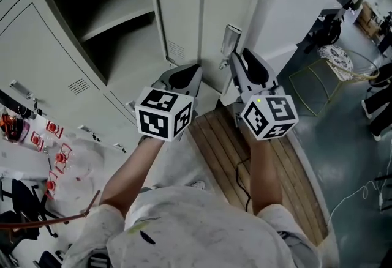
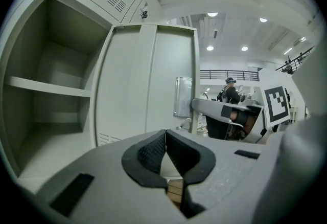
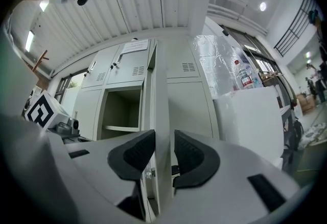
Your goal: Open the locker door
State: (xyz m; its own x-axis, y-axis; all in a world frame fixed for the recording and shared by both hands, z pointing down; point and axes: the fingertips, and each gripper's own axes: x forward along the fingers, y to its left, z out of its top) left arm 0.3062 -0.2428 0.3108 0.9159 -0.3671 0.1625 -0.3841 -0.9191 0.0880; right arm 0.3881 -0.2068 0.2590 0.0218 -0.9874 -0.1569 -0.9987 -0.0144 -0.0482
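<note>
Right tool (image 3: 164, 141) loosely straddles the open locker door (image 3: 161, 90) edge; left tool (image 2: 165, 138) is closed, empty.

In the head view, the upper end of the open pale grey metal locker door (image 1: 180, 3) is cut off by the picture's top edge. Its lower end is hidden behind the left gripper (image 1: 191, 70) and the right gripper (image 1: 236, 60). Well left of the door, the small red-and-white objects (image 1: 55, 129) are too small to identify. In the right gripper view, the gripper's grey body hides the door below the pads. The print on the white paper label (image 3: 134, 45), up and left of the door, is too small to read. In the left gripper view, the distant person (image 2: 231, 90) beyond the door's free edge is too small to detail.
</note>
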